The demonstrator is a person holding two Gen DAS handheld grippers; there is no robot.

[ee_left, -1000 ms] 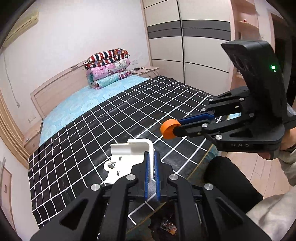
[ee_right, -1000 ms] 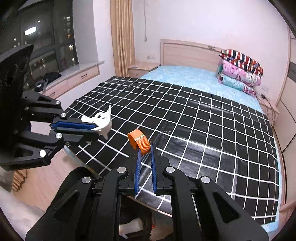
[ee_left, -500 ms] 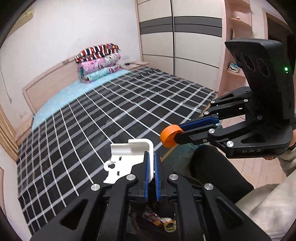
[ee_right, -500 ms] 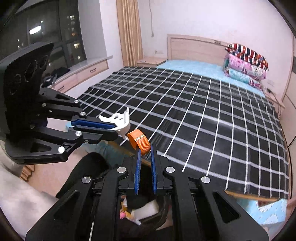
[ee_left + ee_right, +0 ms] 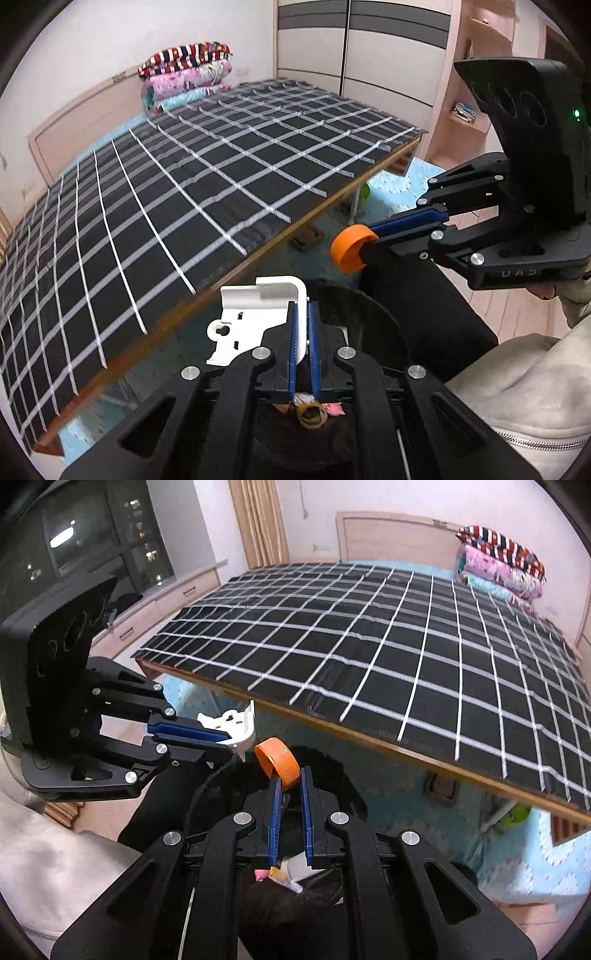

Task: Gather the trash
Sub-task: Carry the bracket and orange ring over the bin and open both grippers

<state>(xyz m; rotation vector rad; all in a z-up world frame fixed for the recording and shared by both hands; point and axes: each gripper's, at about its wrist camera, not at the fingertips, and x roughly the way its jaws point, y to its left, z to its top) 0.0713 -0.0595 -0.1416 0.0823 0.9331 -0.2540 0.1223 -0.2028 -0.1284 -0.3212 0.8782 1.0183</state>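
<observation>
My left gripper [image 5: 303, 314] is shut on a white plastic bracket [image 5: 255, 317], which also shows in the right wrist view [image 5: 236, 725]. My right gripper [image 5: 290, 781] is shut on an orange bottle cap [image 5: 277, 762], also seen in the left wrist view [image 5: 349, 249]. Both are held above a black trash bin [image 5: 369, 325] with a dark liner [image 5: 332, 779], standing on the floor by the bed's edge. Bits of trash [image 5: 314, 411] lie inside it, partly hidden by the grippers.
The bed with a black, white-checked cover [image 5: 166, 192] lies ahead, its wooden edge [image 5: 369, 734] close by. Folded quilts [image 5: 498, 561] sit at the headboard. A wardrobe [image 5: 369, 55] and shelves [image 5: 465, 110] stand to the right. A blue floor mat [image 5: 517, 860] lies under the bed.
Both grippers have drawn back from over the bed and tilted down, bringing the bracket and cap above the trash bin. Their grips are unchanged.
</observation>
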